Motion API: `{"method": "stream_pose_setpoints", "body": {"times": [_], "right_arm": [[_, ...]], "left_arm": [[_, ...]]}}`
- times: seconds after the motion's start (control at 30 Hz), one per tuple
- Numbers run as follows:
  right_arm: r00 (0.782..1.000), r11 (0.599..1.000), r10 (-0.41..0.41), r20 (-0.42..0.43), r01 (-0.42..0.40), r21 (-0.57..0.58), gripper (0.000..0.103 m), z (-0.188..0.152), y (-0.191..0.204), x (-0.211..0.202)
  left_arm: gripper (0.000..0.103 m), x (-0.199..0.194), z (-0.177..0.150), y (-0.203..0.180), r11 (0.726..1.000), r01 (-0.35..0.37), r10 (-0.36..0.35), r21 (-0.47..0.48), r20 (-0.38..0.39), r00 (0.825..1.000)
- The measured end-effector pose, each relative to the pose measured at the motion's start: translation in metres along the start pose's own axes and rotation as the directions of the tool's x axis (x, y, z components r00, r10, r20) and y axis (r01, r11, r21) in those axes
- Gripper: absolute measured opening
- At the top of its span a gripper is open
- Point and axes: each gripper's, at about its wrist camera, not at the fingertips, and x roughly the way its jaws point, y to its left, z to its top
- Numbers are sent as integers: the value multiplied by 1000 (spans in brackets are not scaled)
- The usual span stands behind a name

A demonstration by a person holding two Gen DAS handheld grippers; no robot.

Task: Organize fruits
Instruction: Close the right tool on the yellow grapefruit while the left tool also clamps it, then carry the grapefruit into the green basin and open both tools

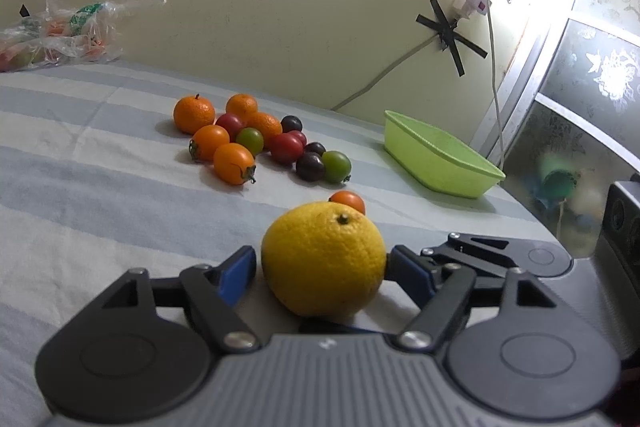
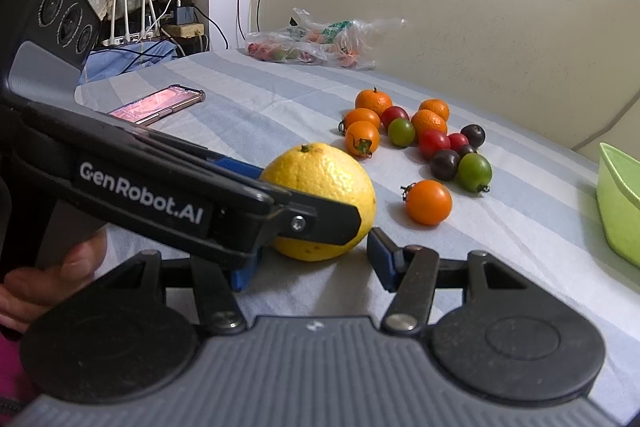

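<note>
A large yellow citrus [image 1: 324, 259] [image 2: 320, 171] rests on the striped cloth. My left gripper [image 1: 324, 261] [image 2: 296, 193] is shut on it, a blue pad against each side. A small orange tomato [image 1: 349, 201] [image 2: 428, 202] lies just beyond it. Farther back is a pile of mandarins and red, green and dark tomatoes [image 1: 248, 139] [image 2: 416, 135]. My right gripper [image 2: 312, 261] stands open just in front of the citrus with nothing between its fingers. A light green basket [image 1: 440, 163] [image 2: 618, 203] sits at the right.
A clear plastic bag of produce [image 1: 60, 31] [image 2: 316, 43] lies at the back by the wall. A phone [image 2: 158, 103] lies on the cloth at the left. A person's hand [image 2: 48, 279] holds the left gripper's handle. Cables hang on the wall behind the basket.
</note>
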Motion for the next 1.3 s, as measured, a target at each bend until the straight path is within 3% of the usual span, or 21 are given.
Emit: {"method": "stream_pose_setpoints", "body": {"times": [0.33,0.47,0.6,0.67,0.93,1.1,1.3], "right_arm": [[1000,1000,1,2,-1,3,62,0,0,0],[999,999,-27,38,28,-26,76,2,1,-3],[999,999,-16,50,19,-50,74,6,-1,-1],[999,998,3,42,-1,-58,69,8,0,2],[997,999,-26,68,28,-33,68,10,-2,-3],[985,994,-106,139,105,15,68,16,-24,-17],[935,957,-289,206,277,88,68,22,-81,-42]], "left_arm": [[71,0,2,2,1000,6,-6,-8,-4,1000],[72,-2,3,3,1000,-6,6,-24,2,1000],[70,-2,5,2,1000,-4,4,-19,10,1000],[69,-1,3,-2,1000,-17,17,-1,19,1000],[69,4,17,-12,1000,-7,7,23,15,1000],[69,27,53,-37,996,51,-52,72,15,999],[68,87,101,-103,969,149,-153,196,6,988]]}}
